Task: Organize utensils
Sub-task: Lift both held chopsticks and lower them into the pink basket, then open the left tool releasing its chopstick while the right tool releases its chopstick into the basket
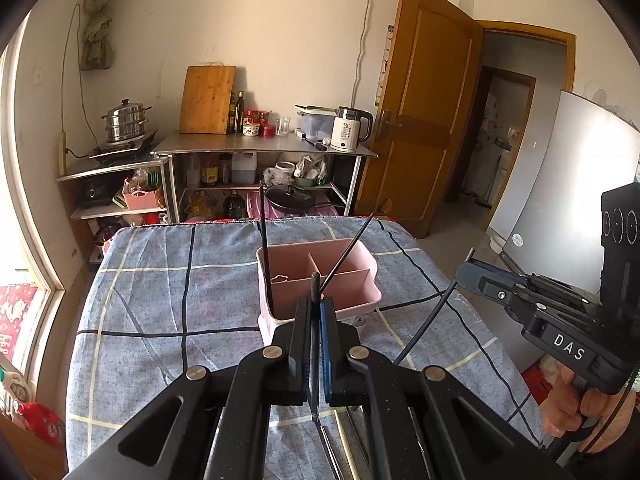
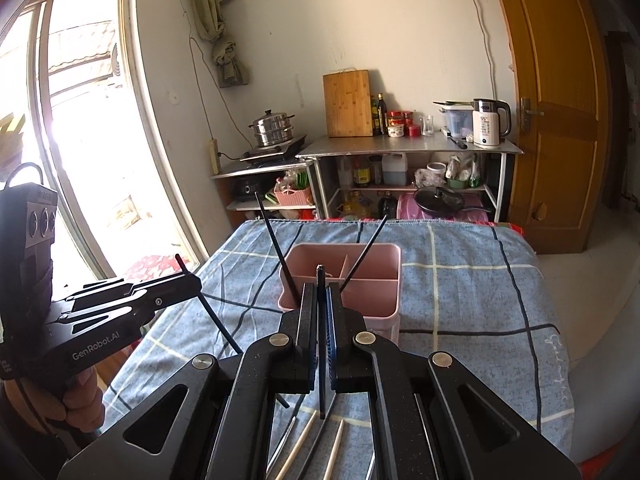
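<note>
At frame centre, each hand's tongs, left tongs [image 1: 315, 308] and right tongs [image 2: 321, 300], pinch mid-shaft a thin, stiff, light, slippery black chopstick [image 1: 315, 292] before the pink plastic divided utensil holder [image 1: 352, 298].

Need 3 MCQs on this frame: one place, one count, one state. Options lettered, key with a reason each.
1. Where do the two free black chopsticks stand?
A. in the pink caddy
B. on the shelf
C. in the kettle
2. How many compartments does the caddy show?
A. one
B. three
C. six
3. What is the state of the left gripper?
A. wide open
B. shut on a black chopstick
C. shut on a spoon

Key: 1 A, both lean out of the caddy; 2 B, dividers split it into three; 3 B, its jaws clamp a black chopstick, as does the right gripper.
</note>
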Action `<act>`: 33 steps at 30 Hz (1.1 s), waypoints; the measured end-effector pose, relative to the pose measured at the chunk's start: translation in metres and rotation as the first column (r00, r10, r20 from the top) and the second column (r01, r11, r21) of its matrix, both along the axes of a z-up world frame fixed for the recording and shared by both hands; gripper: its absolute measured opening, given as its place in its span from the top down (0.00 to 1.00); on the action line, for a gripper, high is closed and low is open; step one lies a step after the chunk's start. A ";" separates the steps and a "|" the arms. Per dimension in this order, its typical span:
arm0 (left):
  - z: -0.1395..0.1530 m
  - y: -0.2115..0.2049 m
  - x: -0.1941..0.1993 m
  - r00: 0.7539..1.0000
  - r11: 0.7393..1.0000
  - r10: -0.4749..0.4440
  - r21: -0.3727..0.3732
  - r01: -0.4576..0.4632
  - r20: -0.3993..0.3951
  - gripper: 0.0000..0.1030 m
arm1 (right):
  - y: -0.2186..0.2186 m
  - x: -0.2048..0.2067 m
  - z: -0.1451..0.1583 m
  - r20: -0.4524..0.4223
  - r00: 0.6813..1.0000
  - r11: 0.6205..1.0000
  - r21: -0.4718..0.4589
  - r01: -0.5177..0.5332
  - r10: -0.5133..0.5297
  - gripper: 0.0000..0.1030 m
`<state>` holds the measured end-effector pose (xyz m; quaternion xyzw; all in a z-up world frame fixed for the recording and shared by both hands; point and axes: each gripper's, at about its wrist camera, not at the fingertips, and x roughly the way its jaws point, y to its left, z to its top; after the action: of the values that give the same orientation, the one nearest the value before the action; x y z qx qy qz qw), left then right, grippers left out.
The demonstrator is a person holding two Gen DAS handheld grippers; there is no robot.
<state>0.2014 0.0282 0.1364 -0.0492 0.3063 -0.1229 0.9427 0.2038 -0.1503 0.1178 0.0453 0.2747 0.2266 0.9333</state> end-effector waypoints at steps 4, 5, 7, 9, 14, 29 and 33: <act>0.012 0.001 0.001 1.000 1.000 -0.003 -0.005 0.003 0.008 0.96 | -0.003 0.000 0.008 0.011 1.000 1.000 0.004 -0.002 0.002 0.96; 0.015 0.002 0.002 1.000 1.000 -0.005 -0.005 0.005 0.012 0.96 | -0.003 0.001 0.012 0.018 1.000 1.000 0.005 -0.002 0.002 0.96; 0.024 0.001 0.004 1.000 1.000 -0.005 0.000 0.005 0.022 0.96 | -0.004 0.003 0.020 0.032 0.999 1.000 0.008 -0.002 0.002 0.96; 0.035 0.002 0.007 0.999 1.000 -0.006 0.003 0.006 0.037 0.96 | -0.005 0.005 0.028 0.046 0.999 1.000 0.013 -0.001 0.001 0.96; 0.062 0.006 0.016 0.997 1.000 -0.006 0.007 0.005 0.077 0.96 | -0.002 0.013 0.053 0.095 0.996 1.000 0.020 0.000 -0.002 0.96; 0.096 0.009 0.071 0.991 1.000 0.025 0.009 -0.026 0.129 0.96 | 0.010 0.059 0.075 0.142 0.989 0.998 0.057 0.019 -0.027 0.96; 0.084 0.011 0.083 0.993 0.999 0.030 0.014 -0.032 0.115 0.96 | 0.012 0.073 0.067 0.131 0.991 0.998 0.061 0.029 -0.037 0.96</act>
<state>0.2841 0.0387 0.2208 -0.0392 0.2519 -0.1083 0.9609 0.2766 -0.1386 0.1852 0.0620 0.2046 0.2218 0.9514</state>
